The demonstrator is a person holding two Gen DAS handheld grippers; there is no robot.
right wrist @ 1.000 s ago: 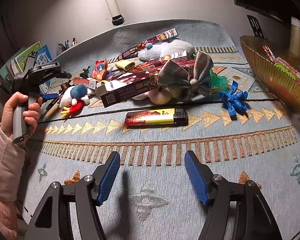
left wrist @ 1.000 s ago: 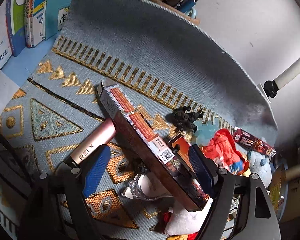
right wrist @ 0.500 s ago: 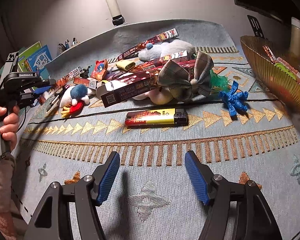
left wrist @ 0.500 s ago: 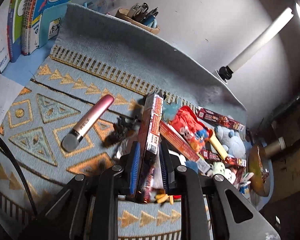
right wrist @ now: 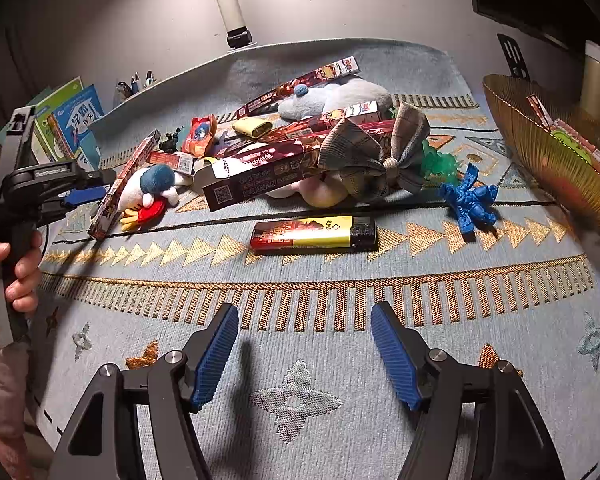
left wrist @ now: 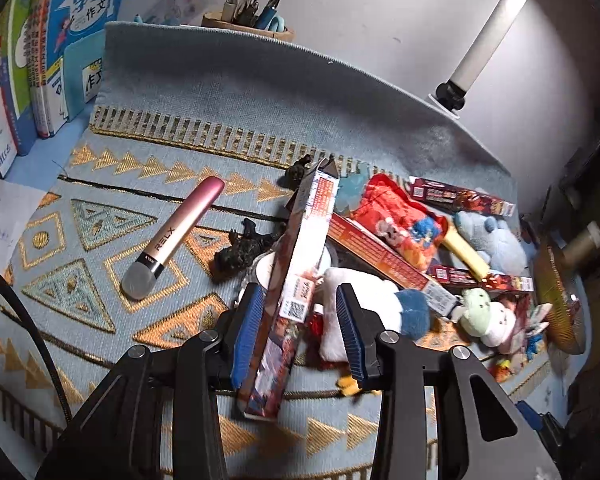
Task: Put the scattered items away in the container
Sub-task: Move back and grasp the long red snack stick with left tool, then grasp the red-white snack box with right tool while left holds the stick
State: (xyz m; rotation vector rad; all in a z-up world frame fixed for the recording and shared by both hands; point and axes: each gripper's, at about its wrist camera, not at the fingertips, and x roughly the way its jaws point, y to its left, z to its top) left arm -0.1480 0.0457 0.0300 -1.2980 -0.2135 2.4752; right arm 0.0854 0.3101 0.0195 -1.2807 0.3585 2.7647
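Note:
A long red printed box (left wrist: 300, 264) stands on its edge between my left gripper's (left wrist: 299, 296) blue pads. The jaws are opening: the left pad still touches the box and the right pad stands clear of it. In the right wrist view this box (right wrist: 120, 188) leans at the pile's left end beside the left gripper (right wrist: 84, 196). The gold ribbed bowl (right wrist: 540, 152) at the far right holds several packets. My right gripper (right wrist: 300, 320) hovers open over bare rug, short of a red-yellow lighter (right wrist: 314, 234).
A pink vape pen (left wrist: 176, 236) and a dark figurine (left wrist: 244, 248) lie left of the box. The pile holds a white-and-blue plush (right wrist: 152, 188), a plaid bow (right wrist: 372, 156), more boxes and a blue figure (right wrist: 470, 200). Books (left wrist: 40, 60) and a lamp pole (left wrist: 488, 32) border the rug.
My left gripper shut on the long box, turned it up onto its edge while shifting toward the pile, and has now parted its jaws. The right gripper has stayed still.

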